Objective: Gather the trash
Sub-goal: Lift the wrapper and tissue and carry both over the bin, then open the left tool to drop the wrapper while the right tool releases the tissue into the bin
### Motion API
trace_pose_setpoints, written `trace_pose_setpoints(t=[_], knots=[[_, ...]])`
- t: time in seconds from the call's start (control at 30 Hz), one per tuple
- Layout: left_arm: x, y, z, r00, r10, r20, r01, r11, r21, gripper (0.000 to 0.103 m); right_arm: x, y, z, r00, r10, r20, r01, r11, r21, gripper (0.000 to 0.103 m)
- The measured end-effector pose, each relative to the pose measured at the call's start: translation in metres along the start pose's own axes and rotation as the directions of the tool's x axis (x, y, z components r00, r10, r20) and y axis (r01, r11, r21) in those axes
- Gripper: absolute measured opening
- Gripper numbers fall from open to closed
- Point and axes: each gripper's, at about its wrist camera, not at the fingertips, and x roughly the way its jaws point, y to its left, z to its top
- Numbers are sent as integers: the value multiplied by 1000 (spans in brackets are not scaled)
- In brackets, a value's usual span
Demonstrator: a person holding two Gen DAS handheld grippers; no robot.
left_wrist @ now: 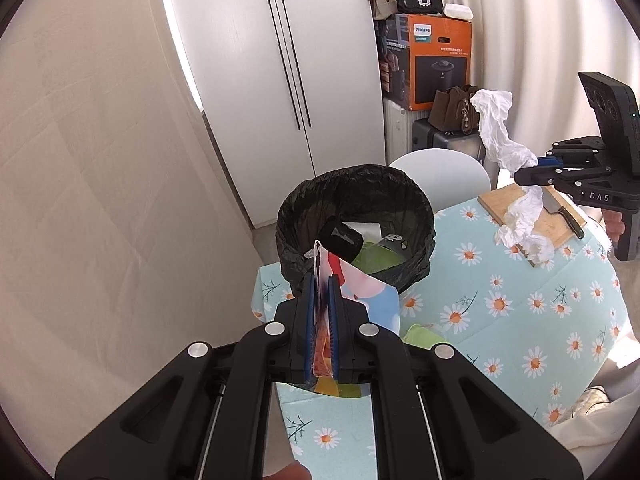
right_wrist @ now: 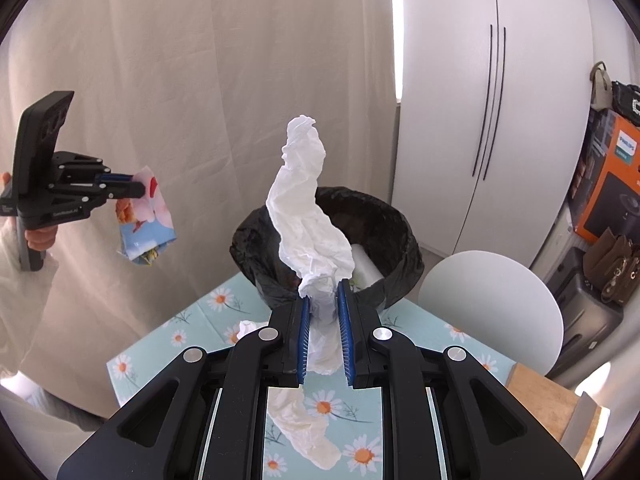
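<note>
Left gripper [left_wrist: 321, 296] pinches a crumpled colourful printed wrapper [left_wrist: 360, 296], right gripper [right_wrist: 325, 304] clamps a long crumpled white tissue [right_wrist: 308, 216], both above the table's far corner beside the black-lined round bin [left_wrist: 356, 220]; centre each over the opening before releasing.

A crumpled white tissue [right_wrist: 308, 216] and a creased colourful printed wrapper [left_wrist: 362, 296] hang lifted above the daisy-patterned table, near the black-lined round trash bin [left_wrist: 356, 188] standing at the table's far corner.
</note>
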Motion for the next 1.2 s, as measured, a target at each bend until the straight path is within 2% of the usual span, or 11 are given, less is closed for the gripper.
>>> trace_pose_setpoints(t=[0.13,0.53,0.83,1.03,1.2], knots=[[28,4,24,998,-63,19,63,998,-9,7,13,-6,16,1000,-6,12,6,1000,19,13],[129,10,69,988,-153,-4,153,988,36,8,84,-31,57,1000,-28,-6,29,997,70,13],[193,18,73,980,-191,-61,194,979,53,8,141,-47,74,999,-31,-18,32,996,88,13],[230,19,64,972,-211,-101,216,976,40,8,186,-51,67,997,-26,-74,34,994,105,13],[246,16,50,967,-218,-133,225,974,36,8,216,-51,59,993,-14,-118,27,993,111,13]])
